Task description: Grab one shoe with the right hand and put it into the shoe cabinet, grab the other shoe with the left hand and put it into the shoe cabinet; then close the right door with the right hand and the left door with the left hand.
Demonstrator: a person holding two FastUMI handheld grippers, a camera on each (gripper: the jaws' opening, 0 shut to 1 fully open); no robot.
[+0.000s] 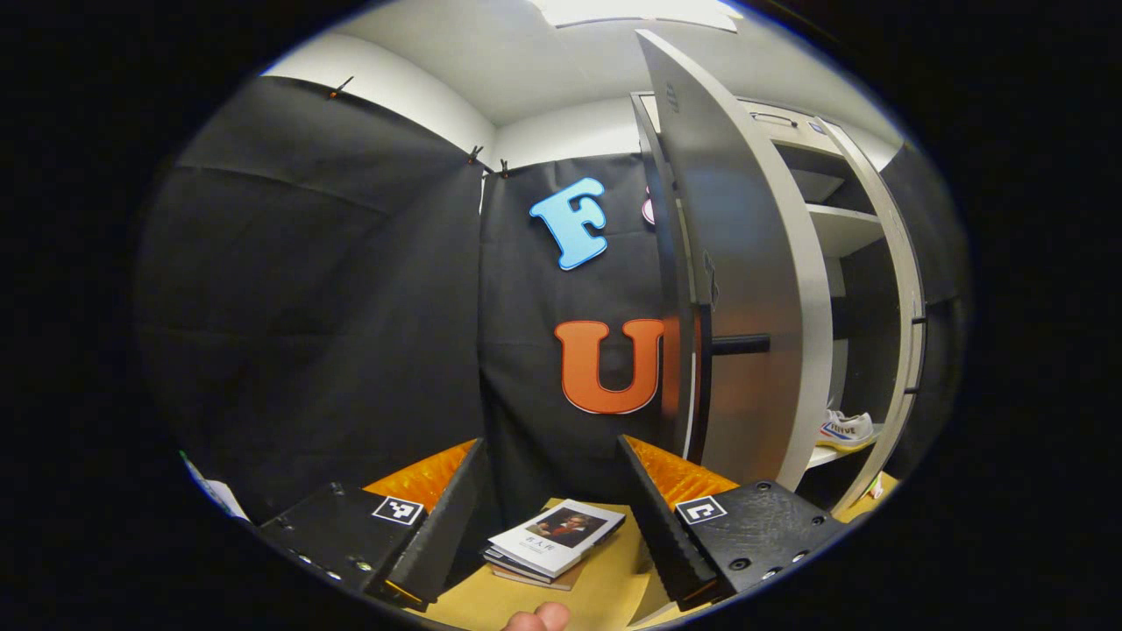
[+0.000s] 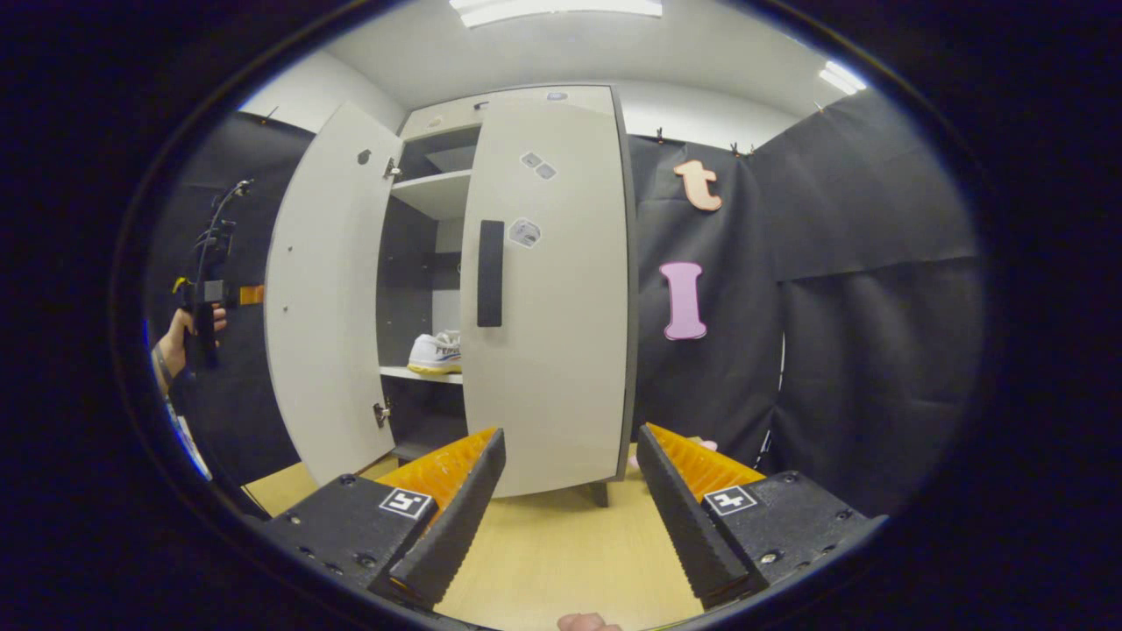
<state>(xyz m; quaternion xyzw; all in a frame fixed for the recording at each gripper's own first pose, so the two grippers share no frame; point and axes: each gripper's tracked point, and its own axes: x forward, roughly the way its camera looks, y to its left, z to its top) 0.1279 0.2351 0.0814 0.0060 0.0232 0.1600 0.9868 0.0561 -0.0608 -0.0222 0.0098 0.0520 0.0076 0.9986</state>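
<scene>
The left gripper (image 1: 550, 517) is hovering with jaws wide and nothing between them, pointing at the black wall beside the cabinet (image 1: 771, 289). Below its fingers, books (image 1: 554, 539) are lying stacked on the tan floor (image 1: 605, 596). In the left gripper view the left door (image 1: 745, 289) is standing open, edge-on to the camera, with its dark handle (image 1: 739, 343) sticking out. Past the door, a white shoe (image 1: 846, 429) is sitting on a lower shelf (image 1: 828, 454) inside the cabinet. The right gripper (image 2: 570, 499) is hovering over the floor (image 2: 561, 543) in front of the cabinet (image 2: 456, 289), jaws wide, gripping nothing. In the right gripper view the right door (image 2: 548, 289) is looking closed or nearly closed, its handle (image 2: 490, 272) facing the camera, while the left door (image 2: 324, 289) is swung wide open. A shoe (image 2: 436, 352) is showing in the gap between the doors, resting on the shelf (image 2: 421, 374). Whether both shoes are inside is hard to tell. At the far left of that view a hand (image 2: 180, 337) is holding the other gripper (image 2: 210, 289) up beside the open door, not touching it.
</scene>
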